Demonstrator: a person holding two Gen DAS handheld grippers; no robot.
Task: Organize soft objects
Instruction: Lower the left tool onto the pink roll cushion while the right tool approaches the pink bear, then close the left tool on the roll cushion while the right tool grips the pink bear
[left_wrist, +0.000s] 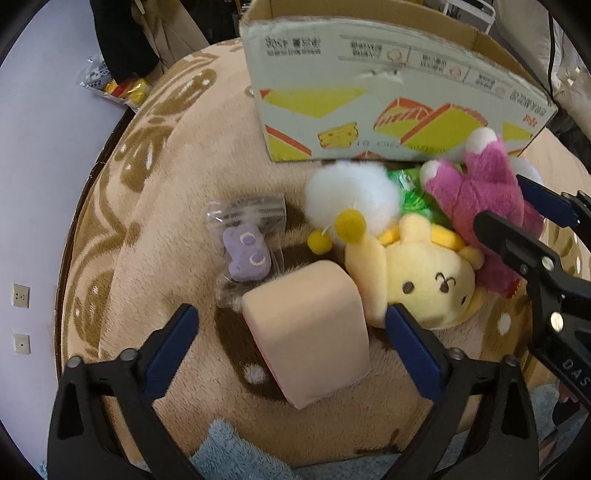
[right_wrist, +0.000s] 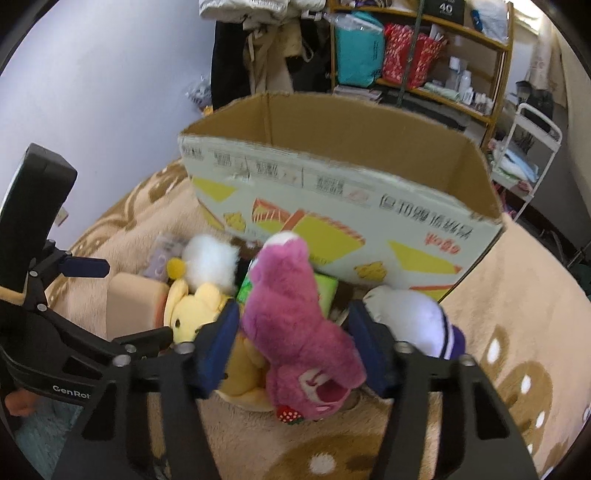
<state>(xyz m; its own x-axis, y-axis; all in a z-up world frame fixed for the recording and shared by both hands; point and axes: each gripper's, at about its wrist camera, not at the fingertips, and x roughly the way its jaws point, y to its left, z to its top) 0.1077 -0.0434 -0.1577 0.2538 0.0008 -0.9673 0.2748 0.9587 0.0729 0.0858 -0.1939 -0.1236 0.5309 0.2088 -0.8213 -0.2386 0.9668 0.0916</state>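
Note:
A pink plush bear lies between the fingers of my right gripper, which close around its body; it also shows in the left wrist view. My left gripper is open, its fingers on either side of a peach foam block without touching it. A yellow plush bear, a white pompom toy, a purple toy in a clear bag and a white and purple plush lie in front of the open cardboard box.
The toys lie on a beige fleece blanket with brown patterns. A green packet lies against the box. A shelf unit and a white cart stand behind. A blue towel lies at the near edge.

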